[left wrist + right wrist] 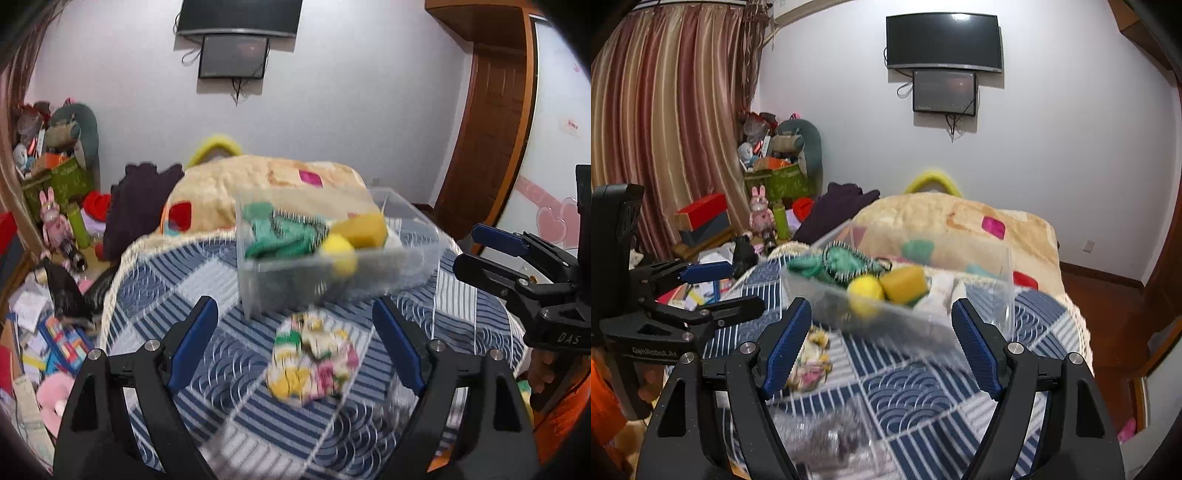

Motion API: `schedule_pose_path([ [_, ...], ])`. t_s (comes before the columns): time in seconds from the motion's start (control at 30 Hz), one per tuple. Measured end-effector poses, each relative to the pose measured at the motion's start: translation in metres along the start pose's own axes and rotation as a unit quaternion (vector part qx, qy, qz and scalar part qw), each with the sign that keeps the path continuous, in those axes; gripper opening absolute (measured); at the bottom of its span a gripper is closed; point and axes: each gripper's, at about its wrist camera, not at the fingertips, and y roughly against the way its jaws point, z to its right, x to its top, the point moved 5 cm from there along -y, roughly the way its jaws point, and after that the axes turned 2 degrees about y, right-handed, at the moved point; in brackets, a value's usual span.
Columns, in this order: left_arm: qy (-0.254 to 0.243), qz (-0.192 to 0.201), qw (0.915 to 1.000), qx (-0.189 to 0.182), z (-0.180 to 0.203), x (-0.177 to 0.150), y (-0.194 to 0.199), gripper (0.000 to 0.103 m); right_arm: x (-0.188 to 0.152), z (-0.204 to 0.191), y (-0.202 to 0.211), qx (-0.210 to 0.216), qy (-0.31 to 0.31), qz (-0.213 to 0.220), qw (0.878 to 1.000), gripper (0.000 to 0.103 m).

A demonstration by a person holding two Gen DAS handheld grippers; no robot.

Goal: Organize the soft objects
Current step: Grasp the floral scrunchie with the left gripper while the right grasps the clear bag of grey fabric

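A clear plastic bin (406, 266) stands on the blue patterned bedspread (229, 354). It holds a green cloth (284, 236), a yellow ball (341, 251) and a yellow sponge (364, 229). The bin also shows in the right wrist view (1004, 291). A floral cloth (314, 363) lies on the bed in front of the bin, between my left gripper's (297, 347) open fingers but apart from them. It also shows in the right wrist view (810, 365), just left of my right gripper (882, 347), which is open and empty before the bin.
A beige quilt (266, 184) is heaped behind the bin. A clear bag with dark items (831, 439) lies near my right gripper. Clutter, boxes and toys (55, 206) fill the floor left of the bed. A wooden door (491, 122) is at the right.
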Motion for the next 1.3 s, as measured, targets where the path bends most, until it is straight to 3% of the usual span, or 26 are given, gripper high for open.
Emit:
schedule_pose_path([
  [0.2,-0.010,-0.031,0.9994,0.014,0.000,-0.039,0.002,0.086,-0.037,-0.011,-0.008,0.024,-0.011,-0.049,0.998,0.076],
  [0.57,-0.005,-0.074,0.9972,-0.008,0.011,-0.078,-0.004,0.086,-0.093,-0.033,-0.033,0.071,-0.032,-0.128,0.989,0.076],
  [0.6,-0.003,-0.077,0.9970,-0.007,0.010,-0.080,-0.006,0.086,-0.096,-0.035,-0.033,0.077,-0.035,-0.129,0.988,0.075],
  [0.67,0.000,-0.082,0.9966,-0.003,0.009,-0.084,-0.010,0.086,-0.097,-0.036,-0.034,0.083,-0.037,-0.125,0.988,0.063],
  [0.7,0.003,-0.084,0.9965,-0.003,0.008,-0.085,-0.012,0.086,-0.097,-0.037,-0.034,0.091,-0.037,-0.126,0.987,0.049],
  [0.83,0.012,-0.092,0.9957,-0.004,0.005,-0.087,-0.019,0.086,-0.095,-0.040,-0.029,0.096,-0.033,-0.113,0.988,0.034],
  [0.93,0.015,-0.096,0.9952,-0.002,0.004,-0.087,-0.026,0.086,-0.092,-0.035,-0.027,0.099,-0.042,-0.106,0.988,0.029],
  [1.3,0.020,-0.115,0.9931,-0.007,0.005,-0.071,-0.058,0.086,-0.071,0.005,-0.019,0.025,-0.057,-0.070,0.996,0.027],
])
